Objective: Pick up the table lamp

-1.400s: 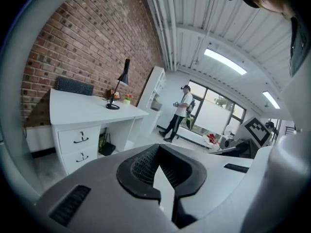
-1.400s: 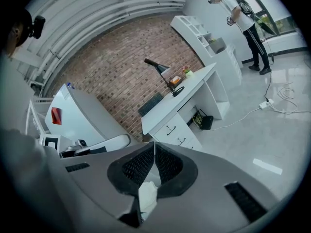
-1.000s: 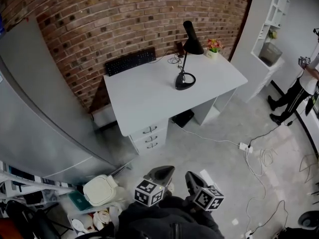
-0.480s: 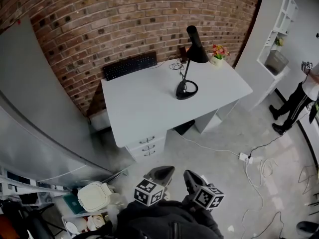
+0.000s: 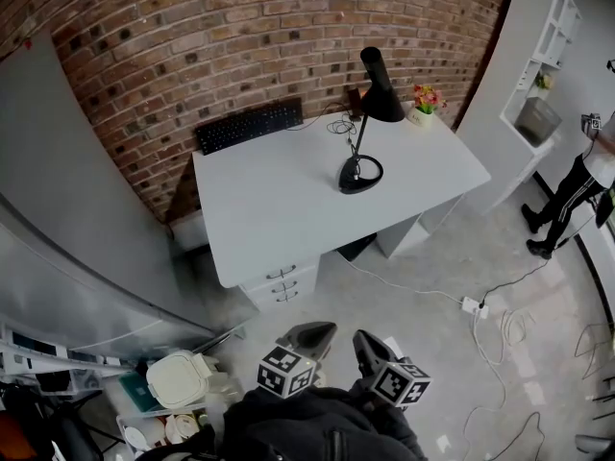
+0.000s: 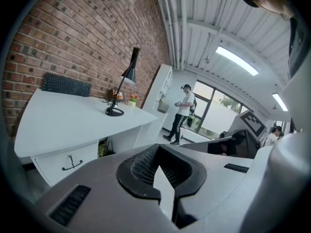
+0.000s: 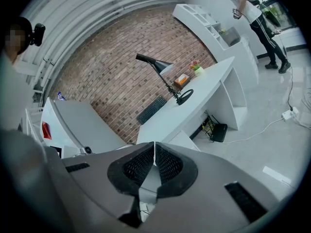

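Note:
A black table lamp (image 5: 363, 128) with a round base and a cone shade stands upright near the middle of the white desk (image 5: 279, 219). It also shows far off in the left gripper view (image 6: 121, 91) and the right gripper view (image 7: 170, 79). My left gripper (image 5: 309, 334) and right gripper (image 5: 369, 344) hang side by side above the floor, well short of the desk. Both are shut with nothing between their jaws.
A black keyboard (image 5: 249, 125) lies at the desk's back left, a small flower pot (image 5: 423, 104) at its back right. A drawer unit (image 5: 283, 281) sits under the desk. Cables and a power strip (image 5: 473, 307) lie on the floor; a person (image 5: 577, 185) stands at the right.
The desk and lamp have drifted slightly up and left in the head view as I stepped closer. Both grippers kept their pose and stayed shut.

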`<move>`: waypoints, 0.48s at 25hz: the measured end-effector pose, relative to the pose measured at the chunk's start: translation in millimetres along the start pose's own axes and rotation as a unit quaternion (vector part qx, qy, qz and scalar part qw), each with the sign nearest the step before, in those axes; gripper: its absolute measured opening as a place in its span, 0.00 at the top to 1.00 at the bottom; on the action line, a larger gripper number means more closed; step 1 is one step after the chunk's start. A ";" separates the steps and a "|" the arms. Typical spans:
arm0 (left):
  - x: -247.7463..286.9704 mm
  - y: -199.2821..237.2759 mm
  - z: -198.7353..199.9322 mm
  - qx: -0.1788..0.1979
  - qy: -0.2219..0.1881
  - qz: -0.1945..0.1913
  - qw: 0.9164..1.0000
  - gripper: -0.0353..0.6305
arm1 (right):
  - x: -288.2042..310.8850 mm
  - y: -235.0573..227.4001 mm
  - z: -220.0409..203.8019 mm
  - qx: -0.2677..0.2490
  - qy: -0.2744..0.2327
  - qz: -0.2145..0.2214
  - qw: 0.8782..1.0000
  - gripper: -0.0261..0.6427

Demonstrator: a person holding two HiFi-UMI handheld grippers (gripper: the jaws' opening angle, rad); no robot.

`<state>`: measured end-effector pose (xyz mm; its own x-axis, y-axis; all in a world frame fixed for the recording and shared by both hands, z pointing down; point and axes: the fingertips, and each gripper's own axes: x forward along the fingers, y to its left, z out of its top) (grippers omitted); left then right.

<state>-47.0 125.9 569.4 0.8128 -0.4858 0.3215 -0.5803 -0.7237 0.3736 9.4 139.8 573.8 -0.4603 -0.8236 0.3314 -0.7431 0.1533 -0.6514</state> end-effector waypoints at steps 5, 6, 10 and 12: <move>1.4 -4.1 -5.0 -0.001 0.007 -0.001 1.000 0.94 | -0.4 2.8 -2.9 0.010 0.005 0.014 1.000 0.94; 1.9 -5.0 -5.8 -0.002 0.009 -0.003 1.000 0.94 | -1.0 3.2 -2.5 0.010 0.004 0.014 1.000 0.94; 7.2 -8.8 -1.8 0.004 0.014 -0.018 1.000 0.94 | -5.4 -0.5 4.1 0.017 -0.012 0.008 1.000 0.94; 10.1 -11.4 0.7 0.010 0.015 -0.025 1.000 0.94 | -9.6 -3.9 8.4 0.020 -0.024 0.000 1.000 0.94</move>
<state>-32.1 128.9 567.8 0.8385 -0.4344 0.3288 -0.5378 -0.7566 0.3719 20.8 142.5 567.4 -0.4356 -0.8490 0.2990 -0.7224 0.1315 -0.6789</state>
